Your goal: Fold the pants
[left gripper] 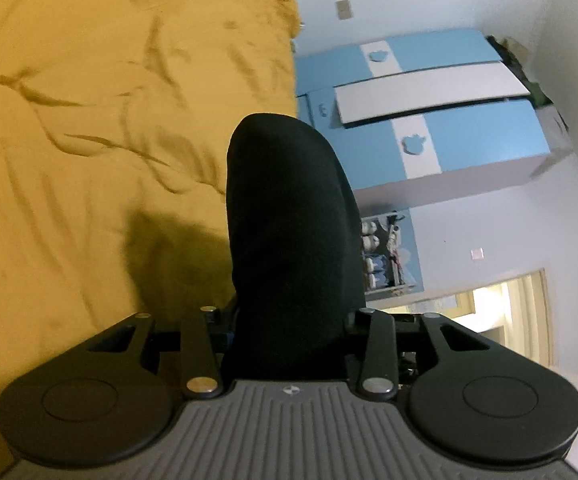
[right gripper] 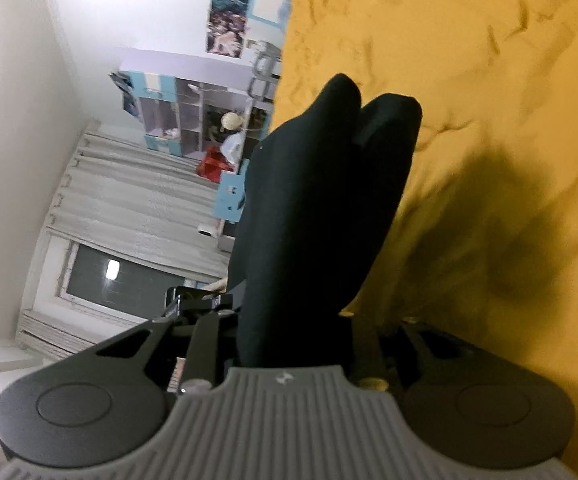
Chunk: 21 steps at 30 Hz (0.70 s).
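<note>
I have the black pants (left gripper: pixel 293 232) bunched between the jaws of my left claw (left gripper: pixel 289 320), and my right claw (right gripper: pixel 301 320) is pinched on another thick wad of the same cloth, which stands up straight ahead of each claw. The yellow bedspread (left gripper: pixel 89 120) lies beyond and below. I judge the fold only begun: both grips are made, but no neat crease shows.

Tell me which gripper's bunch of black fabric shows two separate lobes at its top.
The right gripper: its black pants fabric splits into two lobes at the top. The left gripper holds one smooth rounded hump.
</note>
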Tool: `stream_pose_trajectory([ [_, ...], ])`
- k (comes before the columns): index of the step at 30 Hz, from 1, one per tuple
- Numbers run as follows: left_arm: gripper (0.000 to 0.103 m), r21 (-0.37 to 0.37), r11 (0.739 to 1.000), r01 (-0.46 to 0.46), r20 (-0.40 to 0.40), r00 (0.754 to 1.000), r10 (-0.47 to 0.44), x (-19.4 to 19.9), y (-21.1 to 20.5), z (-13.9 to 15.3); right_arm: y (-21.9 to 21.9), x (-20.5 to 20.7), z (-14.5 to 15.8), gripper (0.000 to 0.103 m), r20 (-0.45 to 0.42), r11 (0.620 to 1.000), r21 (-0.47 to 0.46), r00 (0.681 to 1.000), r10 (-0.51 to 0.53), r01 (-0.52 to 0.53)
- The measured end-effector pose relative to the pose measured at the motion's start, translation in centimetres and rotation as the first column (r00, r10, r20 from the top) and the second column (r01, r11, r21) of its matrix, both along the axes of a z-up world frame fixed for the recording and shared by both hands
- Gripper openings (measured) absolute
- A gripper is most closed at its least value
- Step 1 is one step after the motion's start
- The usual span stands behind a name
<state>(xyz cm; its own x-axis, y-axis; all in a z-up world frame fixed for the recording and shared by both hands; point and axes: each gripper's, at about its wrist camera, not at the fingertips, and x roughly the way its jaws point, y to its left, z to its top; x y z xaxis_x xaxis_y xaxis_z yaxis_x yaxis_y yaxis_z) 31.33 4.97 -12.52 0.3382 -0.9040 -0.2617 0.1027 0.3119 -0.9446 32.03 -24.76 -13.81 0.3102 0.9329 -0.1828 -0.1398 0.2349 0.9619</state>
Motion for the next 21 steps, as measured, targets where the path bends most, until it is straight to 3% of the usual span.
stream_pose_trajectory([
  [13,0.045,-0.013,0.999,0.046,0.075,0.996,-0.045,-8.6,-1.9,6.0,-2.0,-11.4,10.4,0.020,0.100,0.997,-0.072,0.995,-0.006,0.014],
  [21,0.045,0.013,0.994,0.105,0.076,0.991,-0.106,-10.2,-4.9,6.5,-4.8,-16.7,11.6,0.020,0.104,0.995,-0.083,0.993,-0.052,0.060],
])
